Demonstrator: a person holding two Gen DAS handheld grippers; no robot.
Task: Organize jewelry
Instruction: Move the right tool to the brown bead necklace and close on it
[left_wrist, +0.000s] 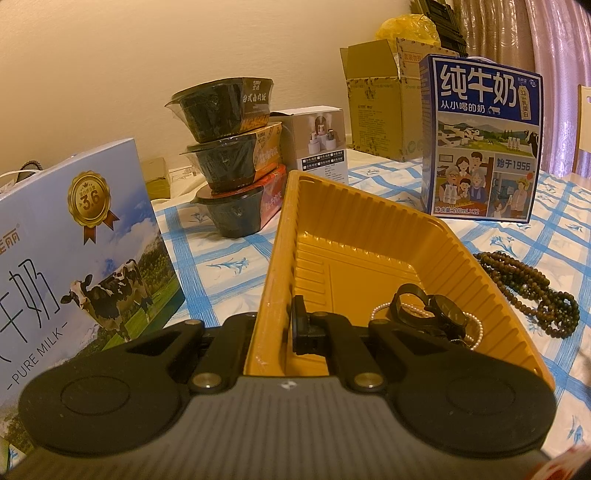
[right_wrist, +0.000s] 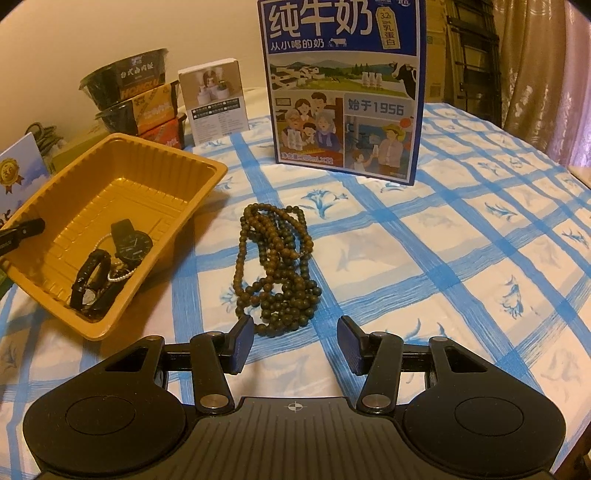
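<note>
From the left wrist, the left gripper (left_wrist: 286, 325) is pinching the yellow tray's (left_wrist: 369, 218) wall, fingers closed. From the right wrist, the right gripper (right_wrist: 295, 341) is hovering half-open and empty just before the wooden bead necklace (right_wrist: 275, 264) on the tabletop (right_wrist: 443, 258); it looks limp and light, so scooping the bunched loops seems best.

Left gripper (left_wrist: 284, 325) clamped on yellow tray (left_wrist: 354, 229) rim — watches (left_wrist: 439, 314) inside
</note>
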